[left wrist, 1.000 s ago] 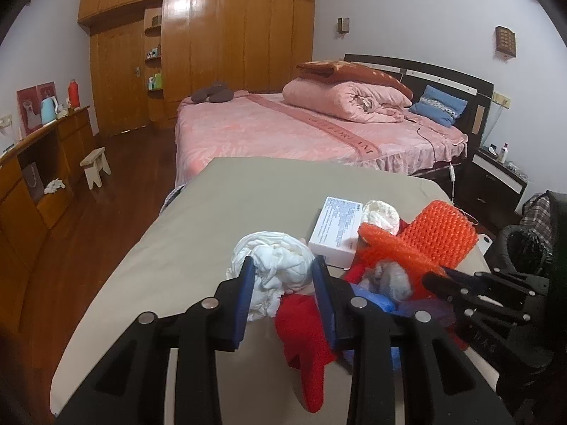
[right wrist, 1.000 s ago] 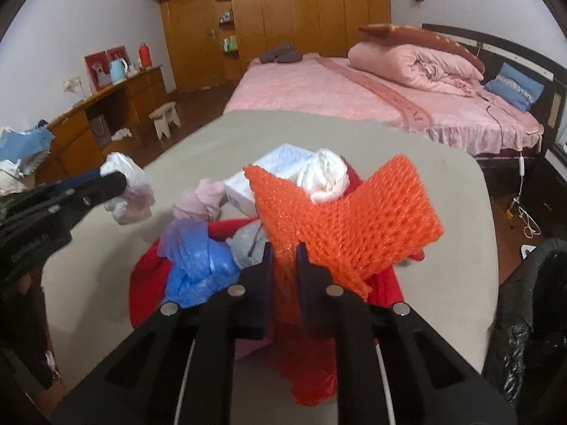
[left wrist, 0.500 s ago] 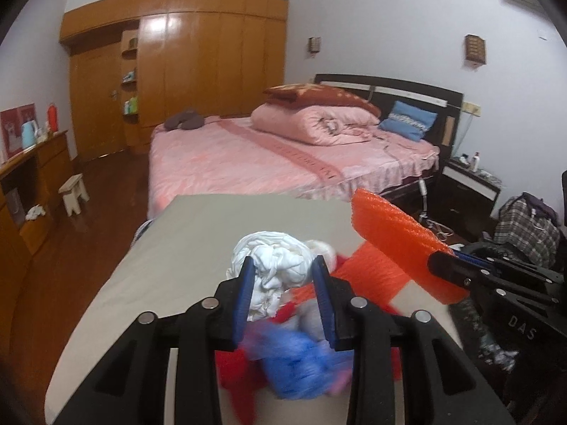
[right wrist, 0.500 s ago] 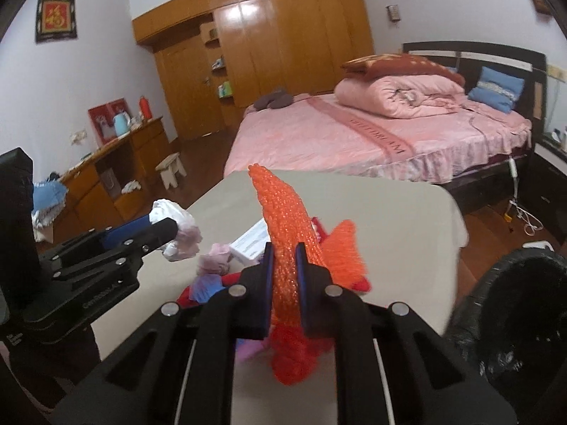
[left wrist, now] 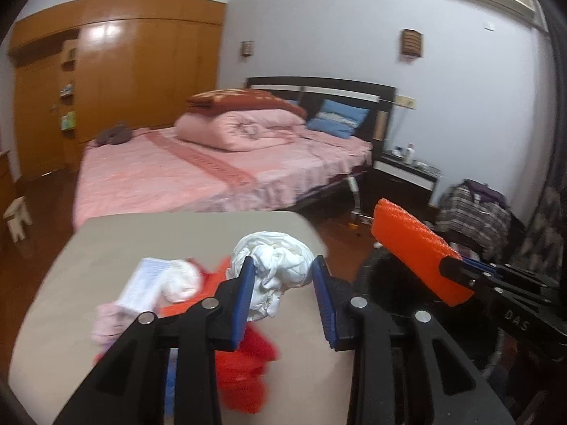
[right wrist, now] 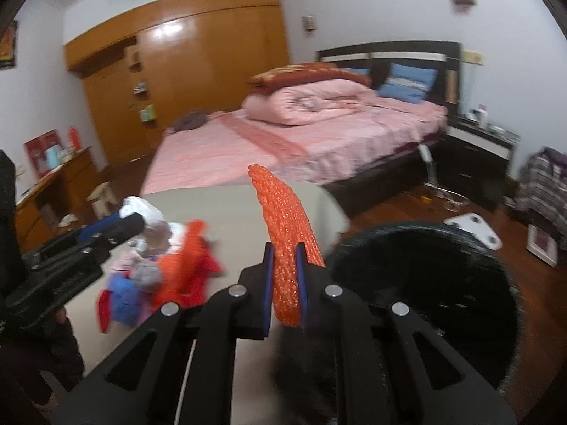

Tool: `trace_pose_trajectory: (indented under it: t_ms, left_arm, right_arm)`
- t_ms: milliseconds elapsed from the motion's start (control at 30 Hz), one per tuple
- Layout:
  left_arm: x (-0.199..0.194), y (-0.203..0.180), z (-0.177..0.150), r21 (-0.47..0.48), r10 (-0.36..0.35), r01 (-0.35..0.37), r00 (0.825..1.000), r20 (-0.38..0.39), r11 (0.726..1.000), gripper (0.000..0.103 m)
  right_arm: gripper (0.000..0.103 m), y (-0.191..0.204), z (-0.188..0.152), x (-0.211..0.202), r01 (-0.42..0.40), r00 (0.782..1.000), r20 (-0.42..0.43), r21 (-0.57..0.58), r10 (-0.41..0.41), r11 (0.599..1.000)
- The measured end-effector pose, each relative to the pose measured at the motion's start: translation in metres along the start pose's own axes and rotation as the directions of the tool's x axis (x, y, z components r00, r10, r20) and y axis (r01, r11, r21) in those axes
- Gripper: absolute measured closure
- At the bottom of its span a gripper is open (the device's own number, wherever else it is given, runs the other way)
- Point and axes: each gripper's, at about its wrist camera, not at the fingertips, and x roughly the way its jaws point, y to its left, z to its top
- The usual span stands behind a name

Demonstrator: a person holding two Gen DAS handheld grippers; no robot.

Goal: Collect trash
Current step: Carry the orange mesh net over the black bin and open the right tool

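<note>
My left gripper [left wrist: 283, 294] is shut on a crumpled white wad [left wrist: 274, 265] and holds it above the beige table [left wrist: 106, 248]. My right gripper [right wrist: 285, 283] is shut on an orange foam net [right wrist: 287, 233], lifted off the table beside a black trash bag [right wrist: 425, 283]. The net [left wrist: 414, 248] and right gripper also show at right in the left wrist view. The remaining pile lies on the table: a white box [left wrist: 141, 283], red cloth [left wrist: 244, 372], pink wads [left wrist: 110, 322] and a blue bag [right wrist: 122, 294].
A pink bed [left wrist: 198, 173] stands beyond the table, with a nightstand [left wrist: 404, 177] to its right. A wooden wardrobe [left wrist: 106, 81] fills the far wall. A checked bag [left wrist: 475, 212] and a small stool [left wrist: 16, 217] sit on the wooden floor.
Both grippers have risen and swung right with their loads. The orange net has left the pile and now hangs beside the black bag. The white wad stays gripped.
</note>
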Motion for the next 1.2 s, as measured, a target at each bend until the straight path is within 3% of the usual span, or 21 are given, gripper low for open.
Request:
trace_pose_trajectory:
  t_ms: [300, 400, 467, 500, 567, 633, 667, 733, 833, 1033, 1200]
  left_arm:
    - [0.037, -0.079, 0.006, 0.075, -0.176, 0.177, 0.984, -0.023, 0.981, 0.069]
    - [0.050, -0.103, 0.006, 0.088, -0.228, 0.231, 0.973, -0.042, 0.969, 0.069]
    - [0.062, -0.119, 0.005, 0.099, -0.275, 0.281, 0.959, -0.073, 0.954, 0.064]
    - [0.064, -0.124, 0.004, 0.103, -0.285, 0.292, 0.955, -0.077, 0.951, 0.061]
    - [0.070, -0.134, 0.001, 0.109, -0.314, 0.324, 0.945, -0.096, 0.940, 0.042]
    - [0.074, -0.136, -0.002, 0.112, -0.317, 0.328, 0.942, -0.107, 0.938, 0.039]
    - [0.074, -0.135, -0.003, 0.110, -0.313, 0.324, 0.943, -0.111, 0.940, 0.037]
    - [0.072, -0.127, -0.004, 0.104, -0.291, 0.302, 0.950, -0.110, 0.947, 0.036]
    - [0.060, -0.104, -0.006, 0.095, -0.226, 0.233, 0.971, -0.076, 0.968, 0.030]
    - [0.031, -0.044, -0.008, 0.071, -0.051, 0.052, 0.999, -0.019, 0.996, 0.023]
    - [0.004, 0.014, -0.018, 0.038, 0.112, -0.112, 0.994, -0.004, 0.993, 0.023]
  right_arm:
    - [0.092, -0.080, -0.027, -0.012, 0.183, 0.983, -0.030, 0.081, -0.181, 0.980]
    - [0.089, -0.098, -0.037, -0.018, 0.230, 0.973, -0.040, 0.107, -0.227, 0.967]
    - [0.089, -0.107, -0.039, -0.020, 0.256, 0.967, -0.044, 0.116, -0.252, 0.960]
    - [0.086, -0.111, -0.039, -0.021, 0.268, 0.963, -0.047, 0.119, -0.264, 0.956]
    - [0.070, -0.117, -0.038, -0.021, 0.294, 0.956, -0.055, 0.127, -0.289, 0.947]
    - [0.050, -0.122, -0.042, -0.025, 0.321, 0.947, -0.049, 0.136, -0.317, 0.937]
    - [0.046, -0.124, -0.041, -0.025, 0.327, 0.945, -0.046, 0.139, -0.323, 0.935]
    - [0.026, -0.124, -0.039, -0.026, 0.341, 0.940, -0.035, 0.141, -0.339, 0.929]
    - [0.011, -0.117, -0.037, -0.028, 0.333, 0.942, -0.009, 0.132, -0.335, 0.934]
    - [0.006, -0.076, -0.029, -0.017, 0.235, 0.971, 0.022, 0.096, -0.238, 0.967]
    - [0.006, -0.019, -0.023, 0.005, 0.101, 0.995, 0.022, 0.046, -0.102, 0.994]
